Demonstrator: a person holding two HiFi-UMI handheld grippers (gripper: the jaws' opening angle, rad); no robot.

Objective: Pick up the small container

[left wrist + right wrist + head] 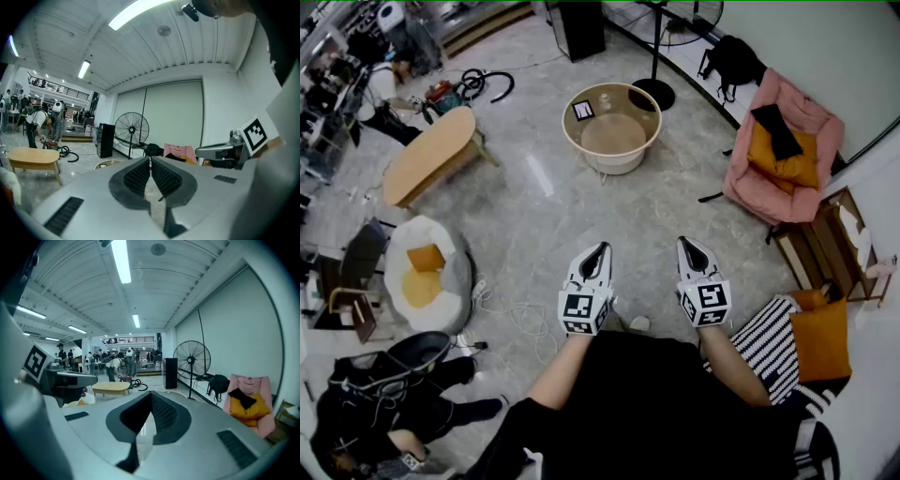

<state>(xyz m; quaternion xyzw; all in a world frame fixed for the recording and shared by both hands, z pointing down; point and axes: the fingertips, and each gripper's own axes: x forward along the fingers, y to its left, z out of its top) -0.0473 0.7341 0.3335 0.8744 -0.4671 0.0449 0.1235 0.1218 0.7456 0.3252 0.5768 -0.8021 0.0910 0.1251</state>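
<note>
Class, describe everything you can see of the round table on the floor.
The round table has a cream rim and what looks like a clear top, with a paler round base showing beneath it. It stands upright on the grey stone-look floor. A small container and a black-and-white marker card rest on its far side.

Big open room with a pale marble-look floor [544, 206] and a ribbed white ceiling [187, 282] lit by long strip lights [121, 261]. A round glass-topped table [566, 131] sits mid-floor, with an oval wooden table [427, 155] off to its left. Along the white wall [234, 333] there's a tall pedestal fan [191, 361], a black backpack [733, 58] and a pink armchair [811, 122] with orange cushions. There's a white beanbag [450, 281] on the left and a wooden shelf [825, 248] on the right.
</note>
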